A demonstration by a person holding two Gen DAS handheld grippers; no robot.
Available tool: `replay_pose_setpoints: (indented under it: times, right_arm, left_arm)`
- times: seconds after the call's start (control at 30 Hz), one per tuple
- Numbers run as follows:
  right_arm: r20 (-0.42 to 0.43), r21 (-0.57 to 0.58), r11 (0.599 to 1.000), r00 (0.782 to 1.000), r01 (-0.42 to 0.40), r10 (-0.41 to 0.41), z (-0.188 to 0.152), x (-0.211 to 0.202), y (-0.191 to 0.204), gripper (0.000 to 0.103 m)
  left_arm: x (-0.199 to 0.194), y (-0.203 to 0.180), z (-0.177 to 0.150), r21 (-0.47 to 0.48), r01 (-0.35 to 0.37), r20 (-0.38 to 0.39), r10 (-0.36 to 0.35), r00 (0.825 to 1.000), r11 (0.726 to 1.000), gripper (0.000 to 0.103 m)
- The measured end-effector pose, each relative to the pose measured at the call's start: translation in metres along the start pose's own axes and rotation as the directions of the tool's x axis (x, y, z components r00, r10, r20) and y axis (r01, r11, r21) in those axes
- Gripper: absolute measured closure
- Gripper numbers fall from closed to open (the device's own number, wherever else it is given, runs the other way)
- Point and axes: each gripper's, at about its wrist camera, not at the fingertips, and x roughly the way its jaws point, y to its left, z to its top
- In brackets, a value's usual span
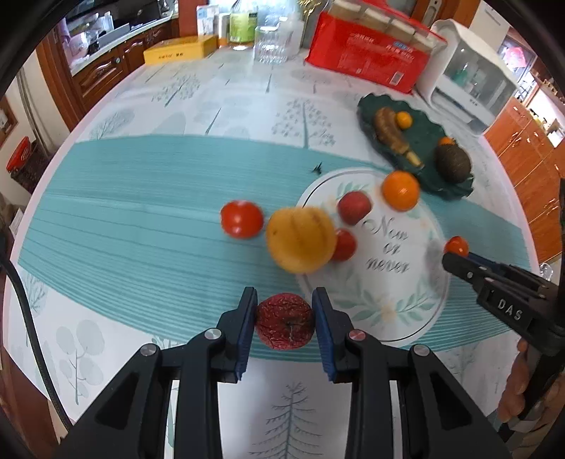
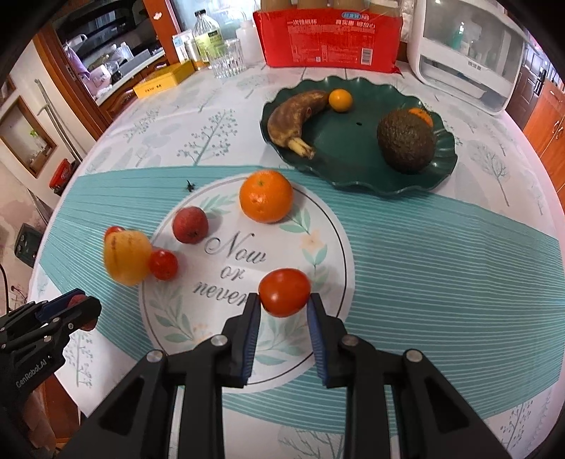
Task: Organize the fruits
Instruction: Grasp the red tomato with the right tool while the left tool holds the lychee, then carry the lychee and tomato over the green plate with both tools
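My left gripper (image 1: 284, 303) is shut on a wrinkled dark red fruit (image 1: 285, 325), held above the tablecloth. My right gripper (image 2: 284, 300) is shut on a red tomato (image 2: 284, 291) over the white "Now or never" circle (image 2: 317, 339); it also shows in the left wrist view (image 1: 456, 252). A green plate (image 2: 353, 155) holds a brown banana (image 2: 296, 112), a small orange (image 2: 340, 100), an avocado (image 2: 406, 140) and another small orange (image 2: 422, 115). On the cloth lie an orange (image 2: 266, 196), a red lychee-like fruit (image 2: 190, 224), a yellow striped fruit (image 2: 127, 257) and two small tomatoes (image 2: 163, 264).
At the back stand a red paper-cup pack (image 2: 328, 35), a white appliance (image 2: 466, 53), a glass (image 2: 227, 58), bottles (image 2: 206, 33) and a yellow box (image 2: 164, 81). A small dark speck (image 2: 190, 185) lies on the cloth. The round table's edge curves left, near wooden cabinets.
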Motion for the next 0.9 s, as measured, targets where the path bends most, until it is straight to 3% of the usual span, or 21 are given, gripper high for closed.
replay_pose_setpoints:
  times: [0.37, 0.63, 0.9]
  right_arm:
    - [0.106, 0.029, 0.999, 0.994, -0.033, 0.030, 0.020, -0.042, -0.007, 0.076]
    - [0.175, 0.053, 0.998, 0.984, -0.027, 0.017, 0.039, -0.068, -0.025, 0.076]
    - [0.241, 0.076, 0.997, 0.970, 0.019, -0.037, 0.072, -0.087, -0.050, 0.076]
  left_arm:
    - [-0.035, -0.036, 0.043, 0.086, 0.046, 0.070, -0.052, 0.996, 0.995, 0.073]
    - [-0.055, -0.080, 0.095, 0.196, 0.070, 0.118, -0.094, 0.989, 0.978, 0.073]
    - [-0.049, -0.125, 0.153, 0.277, 0.067, 0.132, -0.107, 0.985, 0.959, 0.073]
